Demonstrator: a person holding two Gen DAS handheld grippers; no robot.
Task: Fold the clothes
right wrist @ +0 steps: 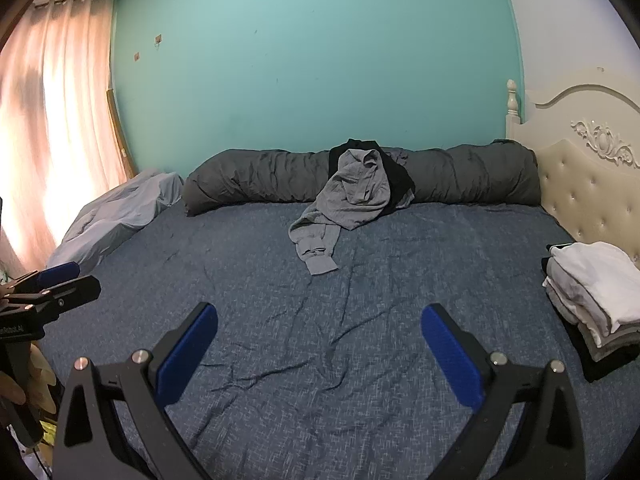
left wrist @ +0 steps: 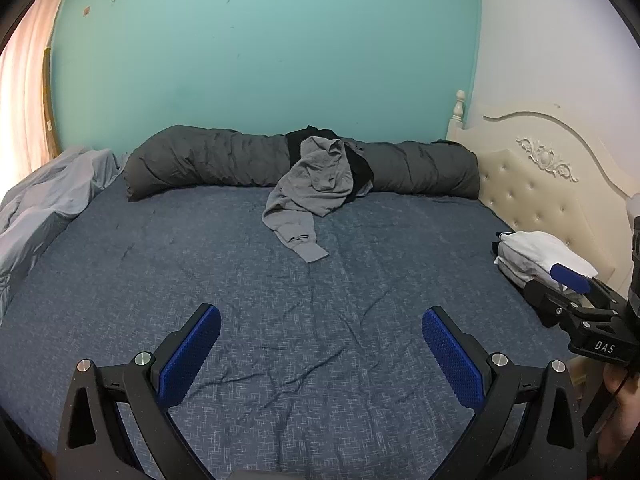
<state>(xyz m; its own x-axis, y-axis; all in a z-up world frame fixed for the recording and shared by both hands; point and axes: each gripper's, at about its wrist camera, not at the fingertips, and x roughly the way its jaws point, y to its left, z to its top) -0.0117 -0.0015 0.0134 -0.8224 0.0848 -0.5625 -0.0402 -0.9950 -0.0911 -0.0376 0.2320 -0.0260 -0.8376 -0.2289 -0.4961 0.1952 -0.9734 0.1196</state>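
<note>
The left gripper (left wrist: 321, 354) is matte black, with two forked arms, round silver screws at the pivots and blue dimpled pads (left wrist: 191, 354) lining the jaws. The right gripper (right wrist: 319, 354) is built alike; seen from the left wrist, its body bears white letters "DAS".

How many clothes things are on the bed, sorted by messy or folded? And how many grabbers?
Messy clothes: 2, a grey top with a black garment under it, on the dark bolster.
Folded stacks: 1, the folded pile by the headboard; its pieces are too hard to count.
Grabbers: 2, the left gripper and the right gripper, both open.
Total: 5.
</note>
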